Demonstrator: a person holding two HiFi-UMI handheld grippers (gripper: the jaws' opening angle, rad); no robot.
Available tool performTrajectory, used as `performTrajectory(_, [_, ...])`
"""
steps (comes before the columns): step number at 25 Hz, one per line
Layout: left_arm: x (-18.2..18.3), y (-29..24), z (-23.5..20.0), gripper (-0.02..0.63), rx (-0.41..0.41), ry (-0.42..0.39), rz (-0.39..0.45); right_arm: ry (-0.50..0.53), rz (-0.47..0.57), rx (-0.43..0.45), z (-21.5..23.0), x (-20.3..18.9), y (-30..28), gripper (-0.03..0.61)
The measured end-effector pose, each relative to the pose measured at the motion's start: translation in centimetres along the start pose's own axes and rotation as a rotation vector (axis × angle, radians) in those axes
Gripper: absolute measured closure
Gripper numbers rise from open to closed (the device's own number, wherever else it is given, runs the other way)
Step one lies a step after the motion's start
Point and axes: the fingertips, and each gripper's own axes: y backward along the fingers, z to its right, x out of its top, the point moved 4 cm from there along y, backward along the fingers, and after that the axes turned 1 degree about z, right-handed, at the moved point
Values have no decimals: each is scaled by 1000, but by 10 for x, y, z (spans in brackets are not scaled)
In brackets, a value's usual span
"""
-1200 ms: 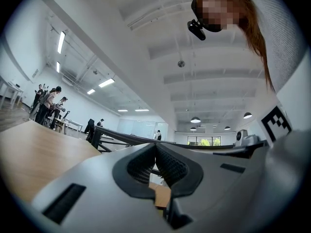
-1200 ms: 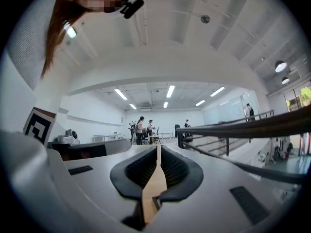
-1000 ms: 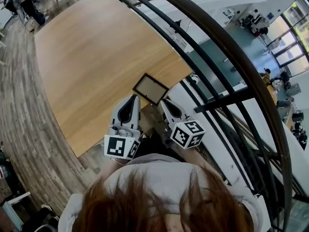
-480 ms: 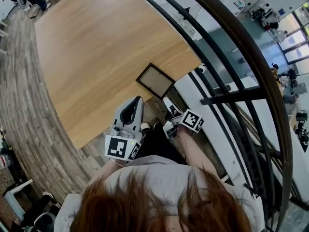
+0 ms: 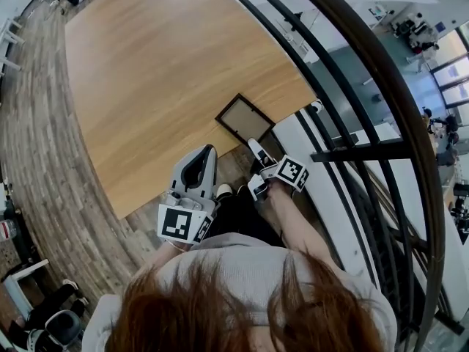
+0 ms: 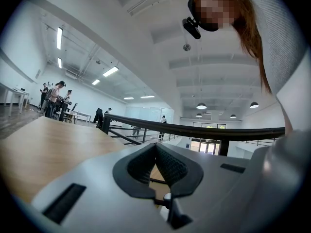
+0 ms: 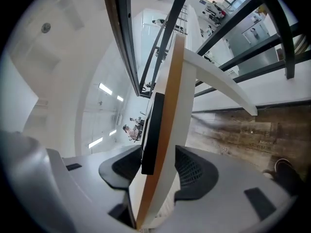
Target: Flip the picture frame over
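Right gripper [image 5: 253,144] open astride the tabletop [image 5: 161,72] edge and picture frame [image 5: 245,119]; left gripper [image 5: 208,149] closed and empty.

The picture frame lies flat at the near right corner of the tabletop, its dark border up, close to the railing [image 5: 352,72]. In the right gripper view the right gripper [image 7: 160,160] has its jaws wide apart, one pad above the dark edge of the frame [image 7: 151,130] and the other under the tabletop slab [image 7: 169,130]. The upper pad sits just beside the frame, but contact cannot be confirmed, and the lower pad stands clear of the slab. The left gripper [image 6: 156,145] has its jaw tips together with nothing between them, and is held off the near tabletop edge, apart from the frame.
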Motion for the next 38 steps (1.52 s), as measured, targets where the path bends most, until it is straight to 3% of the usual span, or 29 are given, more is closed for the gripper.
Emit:
performTrajectory(5, [2,2,0,607,9,-5,5,-33,26,54,-5,3,2,365])
performTrajectory(6, [2,2,1,607,9,-6,5,-35,29,63,-6,4,3,380])
performTrajectory(8, [3,3,2,607,10,-9,3,-41,41,76,-8,5,4,476])
performTrajectory(17, [4,0,0,607,20,-12,8,-138,94,164,-13,5,8,491])
performTrajectory(23, [7,0,-1,607,18,-15,13,-126,125,146,-24,10,13,492])
performTrajectory(35, [10,-1,-1,607,16,-22,27,101,250,48,-55,44,24,494])
performTrajectory(38, [11,-1,-1,607,19,-22,31,248,285,23,-66,57,29,494])
